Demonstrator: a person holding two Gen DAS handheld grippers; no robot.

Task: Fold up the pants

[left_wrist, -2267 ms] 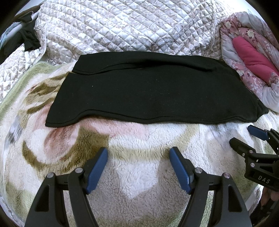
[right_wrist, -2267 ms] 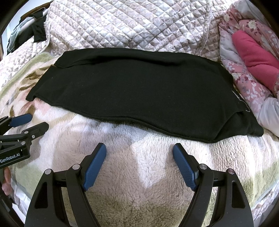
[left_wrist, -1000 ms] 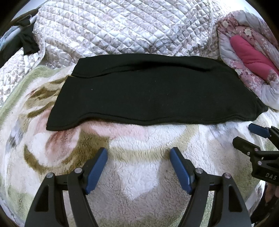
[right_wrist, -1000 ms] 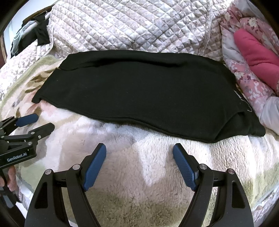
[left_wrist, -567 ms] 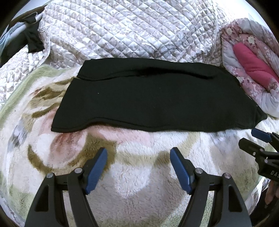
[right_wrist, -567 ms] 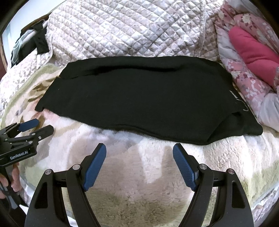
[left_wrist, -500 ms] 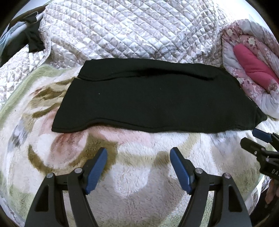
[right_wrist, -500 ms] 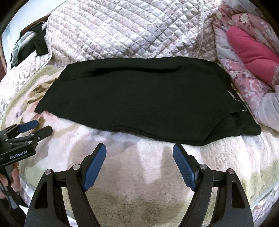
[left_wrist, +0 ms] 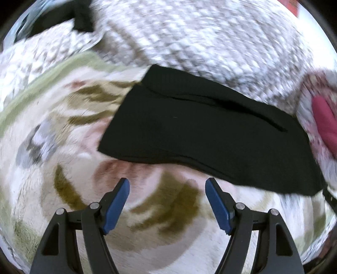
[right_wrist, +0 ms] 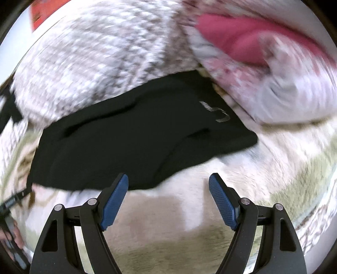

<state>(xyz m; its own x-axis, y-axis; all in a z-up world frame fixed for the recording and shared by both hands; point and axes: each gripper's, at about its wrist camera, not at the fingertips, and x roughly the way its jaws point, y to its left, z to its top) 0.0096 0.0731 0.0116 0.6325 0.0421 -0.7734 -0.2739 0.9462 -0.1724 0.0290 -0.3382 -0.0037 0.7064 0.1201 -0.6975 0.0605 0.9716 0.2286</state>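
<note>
Black pants (left_wrist: 206, 130) lie folded lengthwise in a long band on a fleece blanket (left_wrist: 147, 210). In the right wrist view the pants (right_wrist: 137, 143) show a small pale label near their right end. My left gripper (left_wrist: 167, 190) is open and empty, just short of the near edge toward the pants' left end. My right gripper (right_wrist: 168, 185) is open and empty, at the near edge toward the right end, its left fingertip over the black cloth. Both views are motion-blurred.
A quilted grey-white cover (left_wrist: 210, 42) lies behind the pants. A floral bundle with a pink piece (right_wrist: 242, 40) sits at the right end. Dark clothes (left_wrist: 69, 16) lie at the far left. The other gripper shows at the left edge (right_wrist: 12, 200).
Both views have swung and closed in on the pants: the left view toward the left end, the right view toward the right end. The pants have not moved. Both grippers remain open.
</note>
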